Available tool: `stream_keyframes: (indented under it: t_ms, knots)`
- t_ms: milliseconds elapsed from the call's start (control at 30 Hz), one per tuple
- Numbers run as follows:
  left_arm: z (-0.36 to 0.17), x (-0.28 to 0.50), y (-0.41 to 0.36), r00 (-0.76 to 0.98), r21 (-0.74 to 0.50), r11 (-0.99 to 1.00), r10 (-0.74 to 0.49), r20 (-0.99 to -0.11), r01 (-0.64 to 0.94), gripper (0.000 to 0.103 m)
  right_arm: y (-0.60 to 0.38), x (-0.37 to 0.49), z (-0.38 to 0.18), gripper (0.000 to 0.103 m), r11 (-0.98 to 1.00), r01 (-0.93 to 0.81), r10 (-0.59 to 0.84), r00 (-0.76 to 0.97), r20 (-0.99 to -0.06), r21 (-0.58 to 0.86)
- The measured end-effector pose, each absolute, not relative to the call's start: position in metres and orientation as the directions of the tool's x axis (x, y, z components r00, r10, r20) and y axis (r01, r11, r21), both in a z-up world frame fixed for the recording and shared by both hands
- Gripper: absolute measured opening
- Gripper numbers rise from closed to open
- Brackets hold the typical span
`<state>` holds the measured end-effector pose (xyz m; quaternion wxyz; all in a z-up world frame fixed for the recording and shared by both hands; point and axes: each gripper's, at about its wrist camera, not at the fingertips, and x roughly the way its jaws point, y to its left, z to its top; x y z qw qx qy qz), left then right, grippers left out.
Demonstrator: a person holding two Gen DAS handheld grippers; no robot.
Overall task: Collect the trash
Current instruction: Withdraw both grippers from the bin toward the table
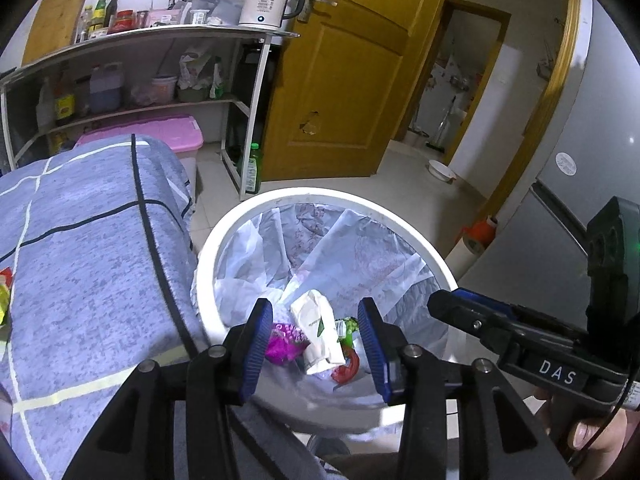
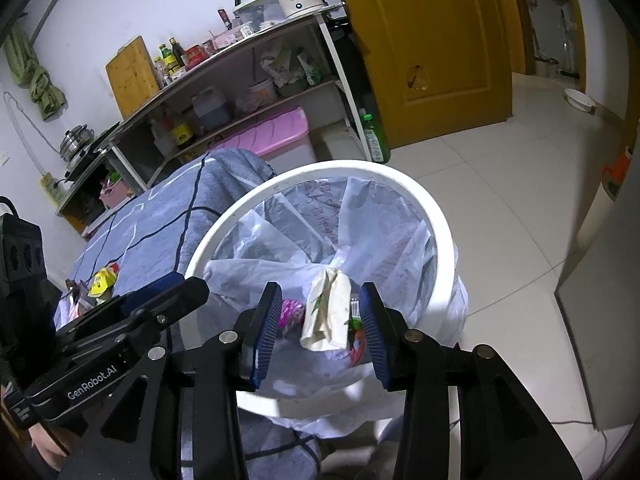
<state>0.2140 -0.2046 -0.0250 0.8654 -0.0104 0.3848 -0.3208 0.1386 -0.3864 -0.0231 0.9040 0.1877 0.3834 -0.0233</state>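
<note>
A white round bin (image 1: 320,194) (image 2: 340,166) lined with a clear plastic bag stands beside the cloth-covered table. In its bottom lie a crumpled white wrapper (image 1: 316,332) (image 2: 326,316), a purple wrapper (image 1: 284,342) (image 2: 290,312) and a red-and-green wrapper (image 1: 346,364) (image 2: 356,340). My left gripper (image 1: 316,308) hangs over the bin, open, with nothing between its blue pads. My right gripper (image 2: 320,292) hovers over the bin too, open and empty. More wrappers (image 2: 102,282), one of them yellow, lie on the table's blue checked cloth (image 2: 160,220).
A metal shelf (image 1: 160,34) with bottles and a white kettle (image 1: 266,4) stands behind the table. A pink-lidded box (image 1: 168,132) and a green bottle (image 1: 253,168) sit on the floor. A wooden door (image 1: 352,80) is beyond the bin, pale tiled floor (image 2: 500,208) to the right.
</note>
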Motion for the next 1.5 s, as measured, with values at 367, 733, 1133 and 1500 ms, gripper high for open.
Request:
stream_keyframes:
  t_ms: [367, 733, 1133, 1500]
  knots:
    - [-0.01, 0.186, -0.166, 0.553, -0.23, 0.819, -0.534, -0.64, 0.525, 0.044, -0.354, 0.127, -0.007, 0.041, 0.943, 0.11, 0.142, 0.719, -0.68, 0.313]
    - [-0.002, 0.164, -0.113, 0.629, -0.194, 0.873, -0.461, -0.626, 0.447, 0.044, -0.31, 0.121, 0.002, 0.041, 0.955, 0.007, 0.2, 0.721, -0.664, 0.296]
    - [-0.013, 0.142, -0.036, 0.686, -0.174, 0.935, -0.345, -0.641, 0.308, 0.044, -0.24, 0.122, -0.008, 0.041, 0.947, -0.159, 0.311, 0.671, -0.673, 0.28]
    - [-0.011, 0.135, 0.044, 0.74, -0.17, 0.976, -0.214, -0.638, 0.137, 0.044, -0.183, 0.134, -0.009, 0.044, 0.909, -0.302, 0.417, 0.619, -0.665, 0.288]
